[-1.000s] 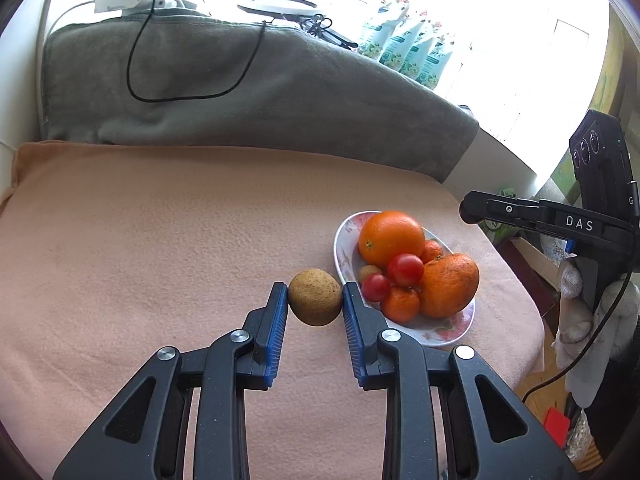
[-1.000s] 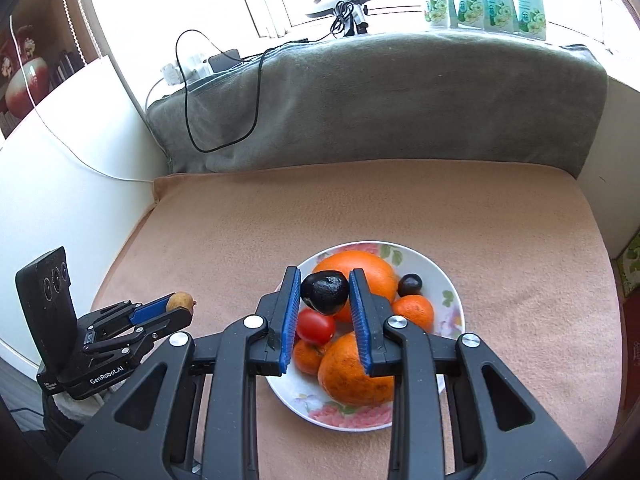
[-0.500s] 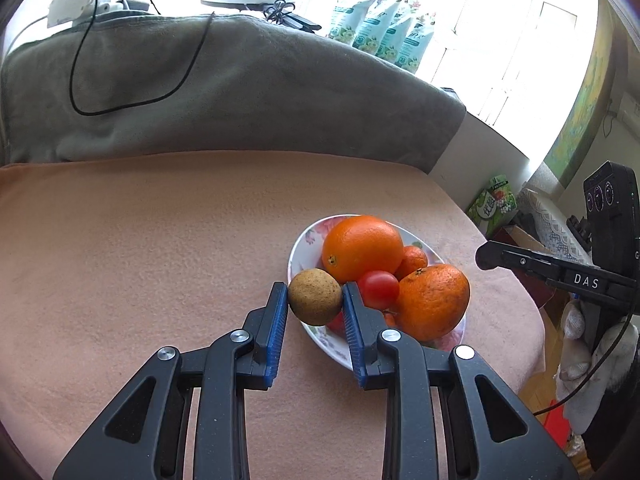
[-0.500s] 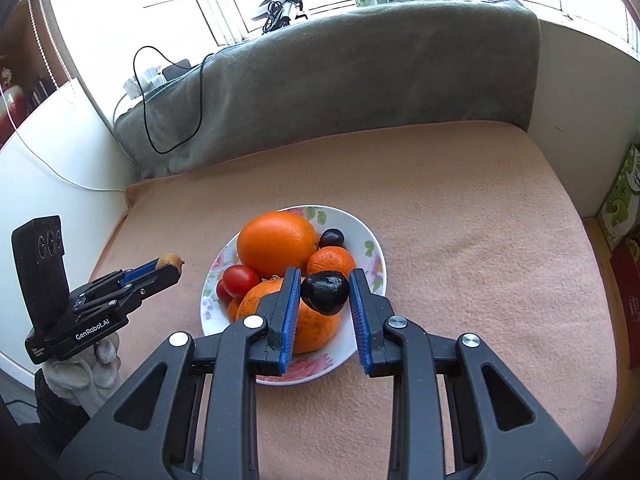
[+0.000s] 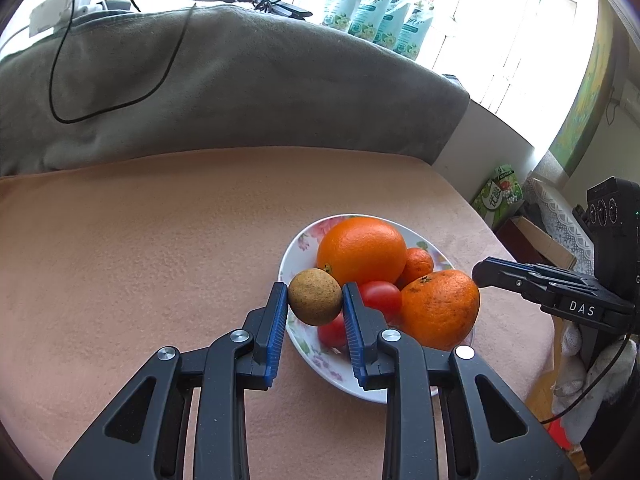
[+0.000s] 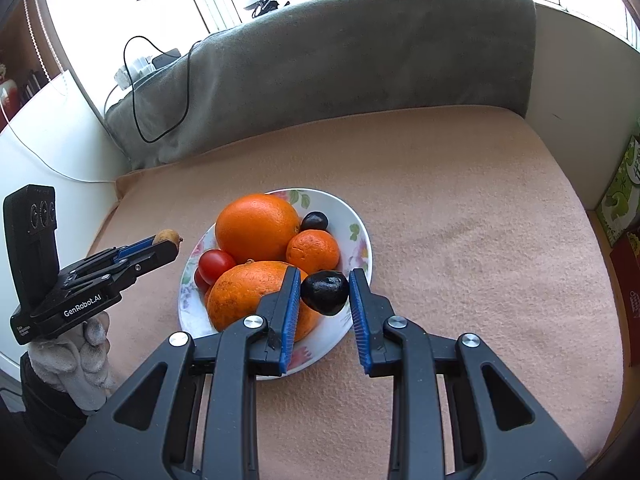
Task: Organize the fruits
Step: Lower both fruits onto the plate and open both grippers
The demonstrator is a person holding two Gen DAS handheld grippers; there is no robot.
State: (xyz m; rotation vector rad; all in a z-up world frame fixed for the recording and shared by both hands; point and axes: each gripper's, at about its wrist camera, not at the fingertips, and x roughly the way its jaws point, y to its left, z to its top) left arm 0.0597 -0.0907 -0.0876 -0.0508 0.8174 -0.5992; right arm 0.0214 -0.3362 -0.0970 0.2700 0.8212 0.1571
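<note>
Both hand-held grippers nearer the plate (image 6: 362, 240), left (image 5: 315, 298) clamping brown fruit (image 5: 315, 297), right (image 6: 325, 293) dark fruit (image 6: 325, 293).

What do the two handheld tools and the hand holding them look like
Both tools, left tool and right tool, are matte black plastic with blue ribbed pads and silver rivets. One side reads GenRobot.AI, the other DAS. A black cable trails from the right one. The left hand wears a pale knit glove.

Piling high in the plate (image 6: 362, 236): big orange (image 6: 256, 228), two tangerines, tomatoes, dark plum (image 6: 314, 221), blocking most of the middle. Leaving bare rim open at the right edge. Pink surface (image 6: 460, 220) lying clear right of the plate. Grey cushion (image 6: 360, 52) walling off the back.
</note>
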